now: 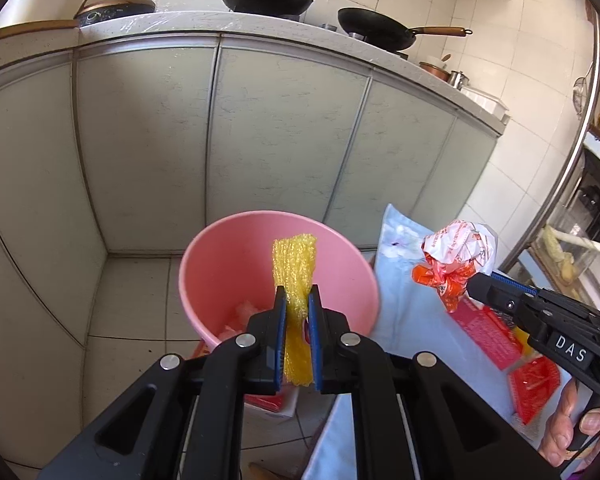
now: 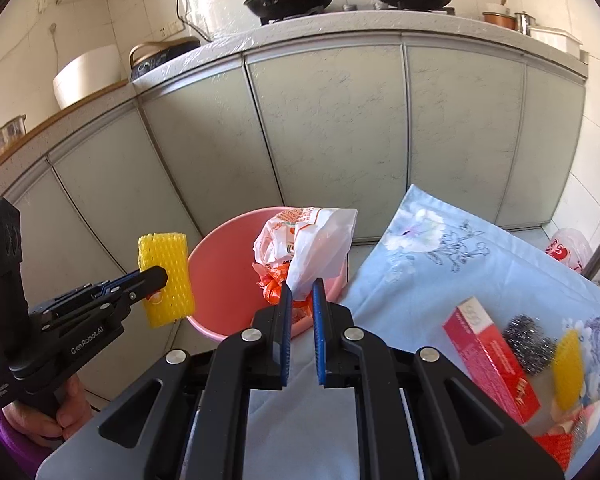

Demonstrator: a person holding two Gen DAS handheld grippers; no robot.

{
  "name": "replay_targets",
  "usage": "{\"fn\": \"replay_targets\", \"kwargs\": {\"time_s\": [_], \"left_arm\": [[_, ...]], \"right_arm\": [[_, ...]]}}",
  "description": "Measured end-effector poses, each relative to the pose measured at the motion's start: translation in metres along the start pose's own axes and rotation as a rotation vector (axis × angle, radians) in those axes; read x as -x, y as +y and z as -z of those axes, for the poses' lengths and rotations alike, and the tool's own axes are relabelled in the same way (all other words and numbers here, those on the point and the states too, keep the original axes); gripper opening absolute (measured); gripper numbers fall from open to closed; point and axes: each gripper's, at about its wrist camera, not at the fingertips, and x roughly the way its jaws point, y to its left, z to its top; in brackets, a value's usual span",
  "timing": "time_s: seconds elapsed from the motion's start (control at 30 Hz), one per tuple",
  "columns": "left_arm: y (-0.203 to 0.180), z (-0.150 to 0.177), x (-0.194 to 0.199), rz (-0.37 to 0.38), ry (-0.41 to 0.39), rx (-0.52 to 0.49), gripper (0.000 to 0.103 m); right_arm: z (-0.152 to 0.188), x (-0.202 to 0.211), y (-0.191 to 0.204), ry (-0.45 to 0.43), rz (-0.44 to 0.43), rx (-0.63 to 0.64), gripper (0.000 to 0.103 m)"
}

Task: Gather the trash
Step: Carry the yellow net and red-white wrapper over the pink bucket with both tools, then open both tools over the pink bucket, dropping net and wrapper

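Observation:
My left gripper point(image 1: 298, 294) is shut on a yellow foam net sleeve point(image 1: 294, 266), held upright above the mouth of a pink bucket point(image 1: 216, 264) that stands on the tiled floor. The same sleeve point(image 2: 166, 276) and left gripper point(image 2: 160, 276) show at the left of the right wrist view. My right gripper point(image 2: 302, 286) is shut on a crumpled white and orange plastic bag point(image 2: 304, 240), which hangs over the bucket's point(image 2: 220, 268) right rim. In the left wrist view the bag point(image 1: 456, 256) sits just right of the bucket, with the right gripper point(image 1: 474, 282) behind it.
A table with a light blue flowered cloth point(image 2: 440, 264) stands right of the bucket, bearing a red box point(image 2: 492, 360), a steel scourer point(image 2: 530, 346), a yellow piece point(image 2: 568, 368) and red wrappers point(image 1: 536, 384). Grey cabinet doors point(image 1: 284, 136) under a counter with pans close the back.

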Motion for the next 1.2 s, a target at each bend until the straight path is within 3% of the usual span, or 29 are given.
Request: {"fn": "replay_targets", "kwargs": {"time_s": [0.57,0.97,1.1,1.2], "left_arm": [[0.020,-0.002,-0.049,-0.089,0.044,0.002,0.009],[0.024,-0.001,-0.070,-0.123,0.071,-0.002,0.010],[0.023,-0.002,-0.076,-0.125,0.082,-0.004,0.010],[0.023,-0.002,-0.079,-0.134,0.087,-0.007,0.013]], "right_arm": [[-0.003,-0.066,0.015,0.108,-0.018,0.048,0.010],[0.000,-0.087,0.009,0.149,-0.042,0.032,0.011],[-0.001,-0.093,0.005,0.165,-0.045,0.016,0.014],[0.000,-0.094,0.003,0.170,-0.048,0.011,0.024]]}}
